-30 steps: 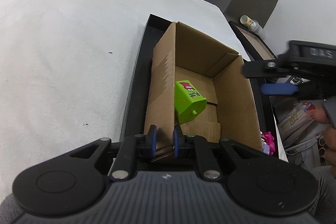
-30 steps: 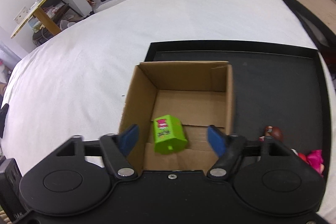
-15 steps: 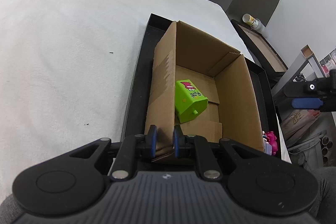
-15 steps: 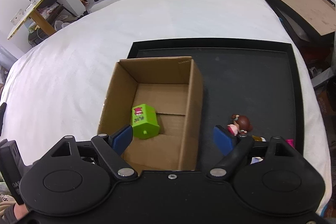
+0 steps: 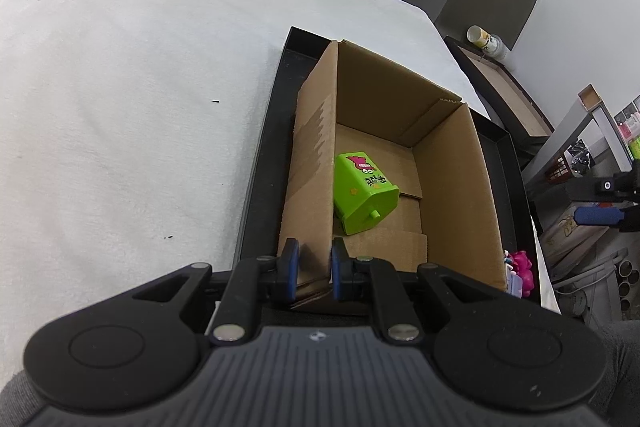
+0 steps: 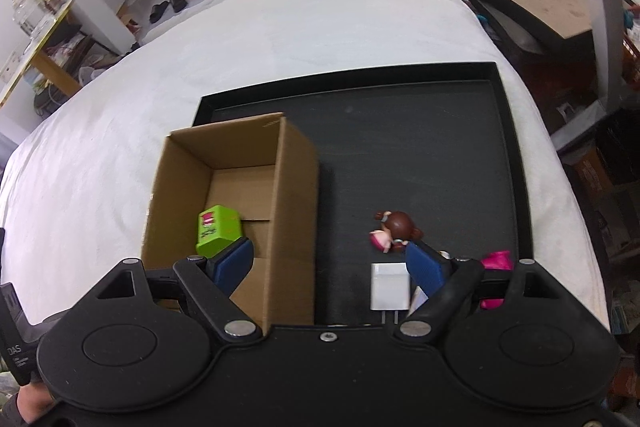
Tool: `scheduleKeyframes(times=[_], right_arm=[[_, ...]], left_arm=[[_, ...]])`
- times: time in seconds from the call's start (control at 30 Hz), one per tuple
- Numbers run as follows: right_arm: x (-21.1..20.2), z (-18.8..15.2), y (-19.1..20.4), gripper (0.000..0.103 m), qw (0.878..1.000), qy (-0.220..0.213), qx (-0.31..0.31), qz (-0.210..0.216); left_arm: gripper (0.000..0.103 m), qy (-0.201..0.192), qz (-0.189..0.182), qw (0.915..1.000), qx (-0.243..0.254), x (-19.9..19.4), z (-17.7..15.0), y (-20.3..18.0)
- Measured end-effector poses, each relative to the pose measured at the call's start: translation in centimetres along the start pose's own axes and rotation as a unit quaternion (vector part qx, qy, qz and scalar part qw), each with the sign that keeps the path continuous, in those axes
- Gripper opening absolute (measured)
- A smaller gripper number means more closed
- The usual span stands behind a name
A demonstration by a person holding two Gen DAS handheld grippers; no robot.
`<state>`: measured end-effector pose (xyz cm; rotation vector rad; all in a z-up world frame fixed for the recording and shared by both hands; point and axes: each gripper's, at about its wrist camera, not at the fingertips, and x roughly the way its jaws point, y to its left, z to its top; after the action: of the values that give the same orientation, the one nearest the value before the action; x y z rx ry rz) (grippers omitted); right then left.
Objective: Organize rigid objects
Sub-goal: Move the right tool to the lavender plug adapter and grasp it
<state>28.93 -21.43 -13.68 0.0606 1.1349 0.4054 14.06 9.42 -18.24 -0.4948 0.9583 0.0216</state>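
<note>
Cardboard box [image 5: 452,187] wall pinched by L gripper [image 5: 313,269], glossy green plastic toy [image 5: 362,197] inside, R gripper [image 6: 330,269] released.

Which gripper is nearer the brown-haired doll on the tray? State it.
Right. The right gripper hangs open just short of the brown-haired doll, one blue pad beside it. The left gripper is shut on the cardboard box wall, across the box from the doll.

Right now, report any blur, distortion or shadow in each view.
Left wrist view: sharp, but fisheye bends the black tray edge; the cardboard box interior is evenly lit. Right wrist view: slight motion blur on the white charger and the box wall, which casts a soft shadow on the tray.
</note>
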Motion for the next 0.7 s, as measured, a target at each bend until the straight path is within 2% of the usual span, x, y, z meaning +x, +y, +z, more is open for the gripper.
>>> scheduleKeyframes(times=[0.33,0.7], right_arm=[[1.0,-0.4,-3.9,0.079,0.999,0.017,0.043,-0.018],[4.3,-2.4,-7.2,0.078,0.990,0.076,0.108,-0.047]], left_arm=[[0.014,0.001,0.006,1.0000,0.001,0.1,0.0,-0.2],[0.014,0.001,0.009,1.0000,0.000,0.3,0.0,-0.3]])
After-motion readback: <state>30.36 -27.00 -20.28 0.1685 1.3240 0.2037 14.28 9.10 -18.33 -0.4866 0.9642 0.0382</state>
